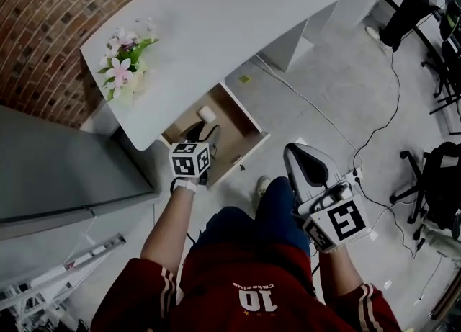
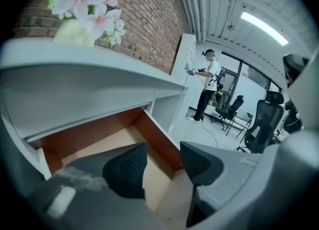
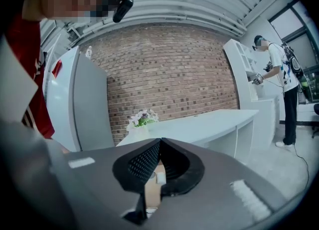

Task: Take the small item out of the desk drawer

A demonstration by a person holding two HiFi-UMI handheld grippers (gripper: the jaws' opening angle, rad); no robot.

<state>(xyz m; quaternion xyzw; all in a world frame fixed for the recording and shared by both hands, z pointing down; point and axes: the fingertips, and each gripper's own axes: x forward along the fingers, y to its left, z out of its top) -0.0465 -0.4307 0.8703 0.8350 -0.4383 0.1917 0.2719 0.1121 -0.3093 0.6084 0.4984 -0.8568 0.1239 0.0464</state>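
Head view: my left gripper [image 1: 195, 136], jaws apart and empty, over the drawer [image 1: 245, 152], right gripper [image 3: 158, 149] closed, idle; descending off-centre I could shove the small item [image 1: 207, 113] backward.

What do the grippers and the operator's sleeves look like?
The left gripper and right gripper both have grey moulded bodies with black ribbed pads. Each carries a white cube with black square markers: left cube, right cube. The sleeves are dark red with white stripes near the cuffs.
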